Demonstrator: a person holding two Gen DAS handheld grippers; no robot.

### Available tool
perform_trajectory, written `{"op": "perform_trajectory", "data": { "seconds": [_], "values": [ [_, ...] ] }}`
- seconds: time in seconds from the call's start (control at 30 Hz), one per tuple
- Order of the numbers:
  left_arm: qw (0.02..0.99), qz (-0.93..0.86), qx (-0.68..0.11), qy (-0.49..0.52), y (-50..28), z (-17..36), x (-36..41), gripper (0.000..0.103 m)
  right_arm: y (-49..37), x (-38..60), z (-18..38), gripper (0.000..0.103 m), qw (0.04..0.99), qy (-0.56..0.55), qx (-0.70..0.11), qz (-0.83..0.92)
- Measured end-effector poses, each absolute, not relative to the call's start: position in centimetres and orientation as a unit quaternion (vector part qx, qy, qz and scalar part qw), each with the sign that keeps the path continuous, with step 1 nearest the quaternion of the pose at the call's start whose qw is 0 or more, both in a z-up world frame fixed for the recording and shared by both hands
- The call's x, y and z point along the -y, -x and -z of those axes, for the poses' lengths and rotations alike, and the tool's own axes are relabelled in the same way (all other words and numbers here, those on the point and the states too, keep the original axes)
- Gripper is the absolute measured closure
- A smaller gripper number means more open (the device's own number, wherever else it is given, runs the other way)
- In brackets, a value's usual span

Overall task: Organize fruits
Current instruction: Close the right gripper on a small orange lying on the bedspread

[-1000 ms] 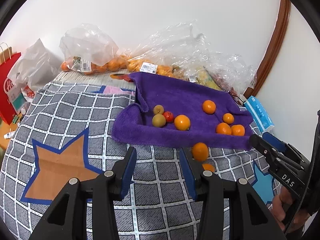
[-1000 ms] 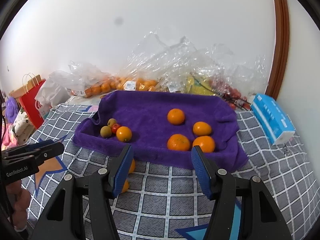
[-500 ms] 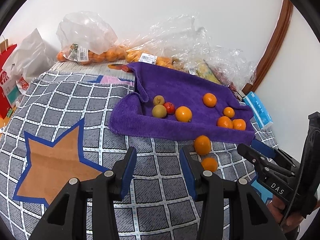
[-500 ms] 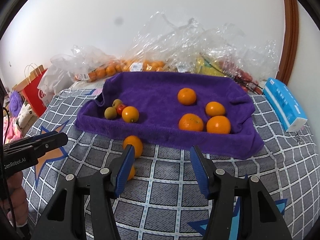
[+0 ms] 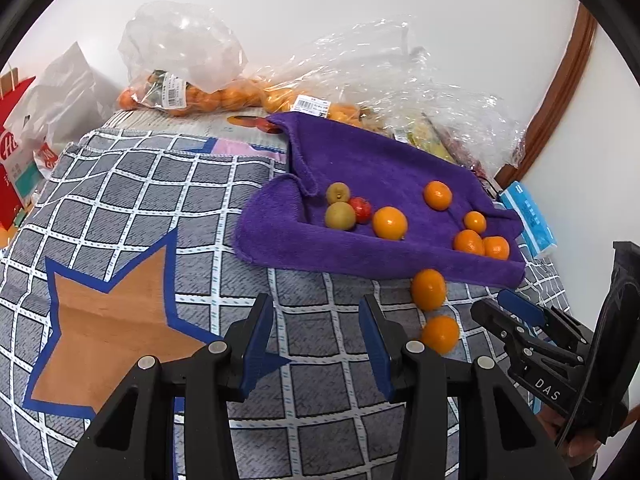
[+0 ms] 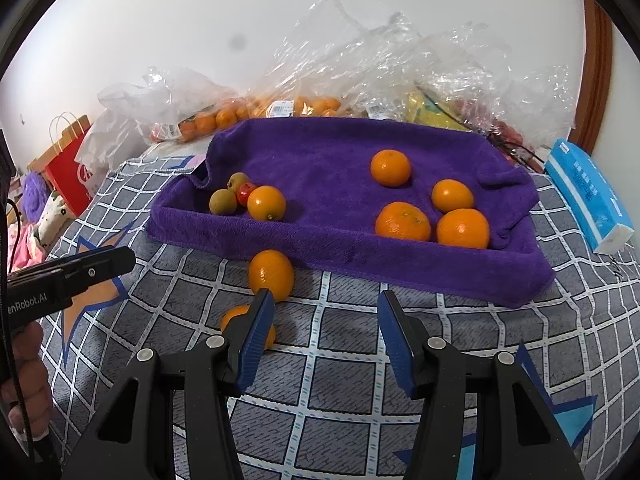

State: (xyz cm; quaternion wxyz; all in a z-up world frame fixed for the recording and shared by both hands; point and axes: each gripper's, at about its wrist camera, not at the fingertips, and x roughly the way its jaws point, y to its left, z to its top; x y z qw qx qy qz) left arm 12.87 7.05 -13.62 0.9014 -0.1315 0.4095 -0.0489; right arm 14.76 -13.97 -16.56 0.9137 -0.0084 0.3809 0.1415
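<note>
Purple towel (image 6: 340, 152) holds most of the fruit; two oranges lie loose on the checked blanket (image 5: 132, 208), both grippers empty above it.

Behind the towel, crinkled clear bags (image 6: 360, 76) blur their contents and the price labels are too small to read. "DAS" shows on the right gripper (image 6: 325, 316), "enRobot.AI", cut off at the frame edge, on the left gripper (image 5: 316, 320). The near loose orange (image 6: 240, 320) is half hidden behind the right gripper's left finger; the far loose orange (image 6: 271, 274) sits just beyond that fingertip. The right jaws have just been closing with nothing between them; the left jaws stand apart, empty.
</note>
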Motion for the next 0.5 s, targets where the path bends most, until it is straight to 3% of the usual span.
{"op": "perform_trajectory", "data": {
  "seconds": [0.5],
  "values": [
    [0.897, 0.040, -0.419, 0.139, -13.5, 14.5, -7.8, 0.061, -14.4, 11.4, 17.1, 0.053, 0.905, 0.018, -0.382, -0.184]
  ]
}}
